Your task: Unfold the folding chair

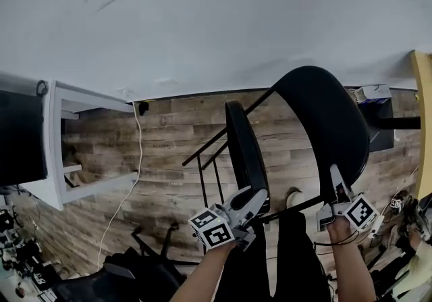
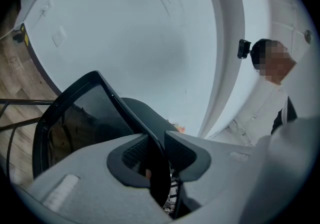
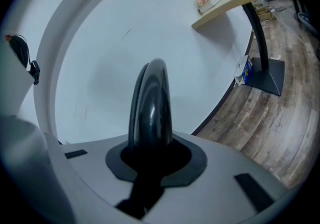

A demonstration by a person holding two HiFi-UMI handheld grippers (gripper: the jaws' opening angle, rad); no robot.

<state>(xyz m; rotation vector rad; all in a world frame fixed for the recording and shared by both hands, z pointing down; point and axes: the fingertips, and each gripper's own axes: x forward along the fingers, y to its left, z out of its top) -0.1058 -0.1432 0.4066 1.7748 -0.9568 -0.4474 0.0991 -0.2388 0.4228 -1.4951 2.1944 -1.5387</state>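
Holding the folding chair (image 1: 317, 132) clear of the wooden floor (image 1: 169, 132), in the lower middle of the head view, the two grippers each take one of its black panels. The left gripper (image 1: 253, 200) has its fingers clamped on the near edge of the thin panel (image 1: 244, 148) that shows edge-on at centre frame. In the left gripper view that edge runs straight down between the pads with no gap to be seen. The right gripper (image 1: 335, 179) has its fingers closed on the lower rim of the broad rounded panel (image 1: 331, 105) at right of centre, and the right gripper view shows the glossy rim filling the space between them.

One grip per panel suits the job. The panels appear to be joined through the black tube frame (image 1: 214, 142), so drawing them apart with separate hands should swing the chair open. They stand at a narrow angle to each other, so I judge the chair only partly opened. Which panel is the seat and which the back I cannot tell. The frame tubes run out to the left of centre, below the white wall (image 1: 202, 23). Whether any tube touches the floor is unclear.
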